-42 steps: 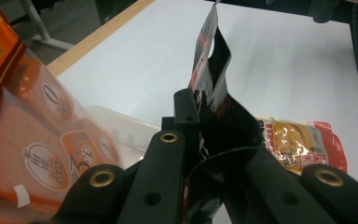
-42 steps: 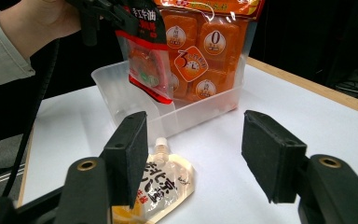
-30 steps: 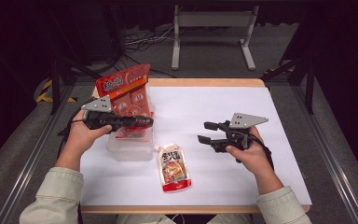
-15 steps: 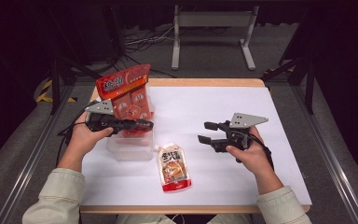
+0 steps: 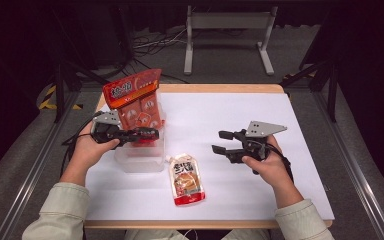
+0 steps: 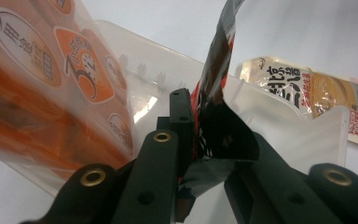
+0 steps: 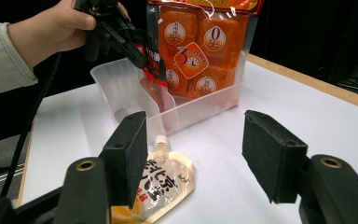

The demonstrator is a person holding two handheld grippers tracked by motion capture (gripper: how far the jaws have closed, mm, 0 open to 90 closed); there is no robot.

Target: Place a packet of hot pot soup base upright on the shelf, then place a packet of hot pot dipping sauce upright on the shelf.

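While the white table (image 5: pixel 260 150) stands on grey floor in a dark room, the left gripper (image 5: pixel 147 134) pinches a red pouch (image 6: pixel 214 107) over the clear bin (image 5: pixel 140 160). Beside that bin lies a spout pouch (image 7: pixel 161 182); the right gripper (image 7: pixel 193 149) is wide open, empty.

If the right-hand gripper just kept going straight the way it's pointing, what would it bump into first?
Probably the spouted pouch lying just ahead of the open right gripper, then the clear bin behind it; depth is hard to judge.
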